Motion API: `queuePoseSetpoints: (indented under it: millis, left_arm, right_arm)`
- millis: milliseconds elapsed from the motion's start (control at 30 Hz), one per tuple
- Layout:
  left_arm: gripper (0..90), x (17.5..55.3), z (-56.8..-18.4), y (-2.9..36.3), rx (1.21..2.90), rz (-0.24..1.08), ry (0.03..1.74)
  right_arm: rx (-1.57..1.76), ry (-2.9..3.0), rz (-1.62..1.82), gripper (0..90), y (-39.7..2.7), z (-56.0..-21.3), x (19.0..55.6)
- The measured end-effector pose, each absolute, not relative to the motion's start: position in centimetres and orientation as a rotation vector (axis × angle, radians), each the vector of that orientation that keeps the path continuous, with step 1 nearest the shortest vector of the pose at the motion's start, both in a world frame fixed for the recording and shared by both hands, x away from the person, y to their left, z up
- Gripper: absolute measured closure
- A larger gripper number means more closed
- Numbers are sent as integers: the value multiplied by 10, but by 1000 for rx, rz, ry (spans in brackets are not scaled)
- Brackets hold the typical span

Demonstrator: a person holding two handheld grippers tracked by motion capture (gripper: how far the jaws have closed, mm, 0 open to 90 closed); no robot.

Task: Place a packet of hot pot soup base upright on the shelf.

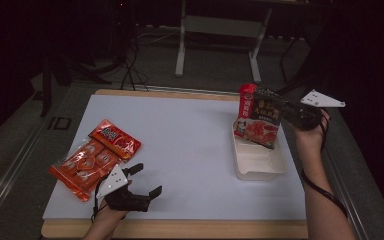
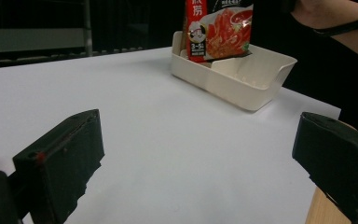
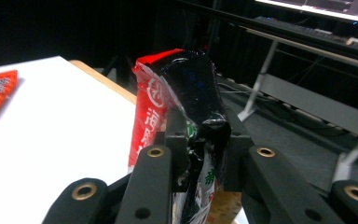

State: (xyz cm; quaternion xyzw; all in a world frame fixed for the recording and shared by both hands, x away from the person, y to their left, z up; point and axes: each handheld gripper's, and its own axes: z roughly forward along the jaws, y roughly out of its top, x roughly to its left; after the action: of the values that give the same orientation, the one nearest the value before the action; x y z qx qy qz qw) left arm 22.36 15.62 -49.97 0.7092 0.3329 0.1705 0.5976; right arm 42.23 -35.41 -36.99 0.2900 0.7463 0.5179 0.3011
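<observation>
Right gripper (image 1: 283, 111) at the far right of the bench (image 1: 190, 145), fingers (image 3: 177, 140) clenched on the top edge of a red-and-black sauce packet (image 1: 258, 117). The packet hangs upright, long axis vertical, printed face toward the person's side, bottom edge down inside the far end of a cream plastic tray (image 1: 260, 162). In the right gripper view the packet's top is crumpled between the fingers and rises above them. In the left gripper view the packet (image 2: 217, 29) stands at the back of the tray (image 2: 242, 79), leaning slightly.

Left gripper (image 1: 142, 181) low at the near left edge of the bench, fingers (image 2: 60, 158) spread wide and holding nothing, white surface between them.

Two more red packets lie flat at the bench's left: a small one (image 1: 115, 139) overlapping a larger clear-fronted one (image 1: 80, 167), both with long axes running diagonally from near left to far right, just beside the left gripper.
</observation>
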Motion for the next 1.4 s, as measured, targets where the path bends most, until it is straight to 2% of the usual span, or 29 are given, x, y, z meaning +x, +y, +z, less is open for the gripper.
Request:
queuePoseSetpoints:
  millis: [567, 733, 1067, 1300, 1400]
  left_arm:
    - [27, 223, -501, 157, 1650, 392, 772]
    - [27, 223, -501, 157, 1651, 394, 771]
    - [26, 224, -502, 156, 1661, 392, 768]
    - [26, 224, -501, 157, 1656, 391, 769]
    - [27, 223, -502, 157, 1656, 389, 770]
  right_arm:
    - [802, 2004, 1498, 768, -353, -394, 417]
    - [818, 2033, 1453, 765, -353, -414, 417]
    - [935, 2023, 1468, 662, -358, -414, 416]
    - [940, 2043, 1404, 651, -353, -409, 413]
    - [949, 2052, 1415, 574, -353, -407, 413]
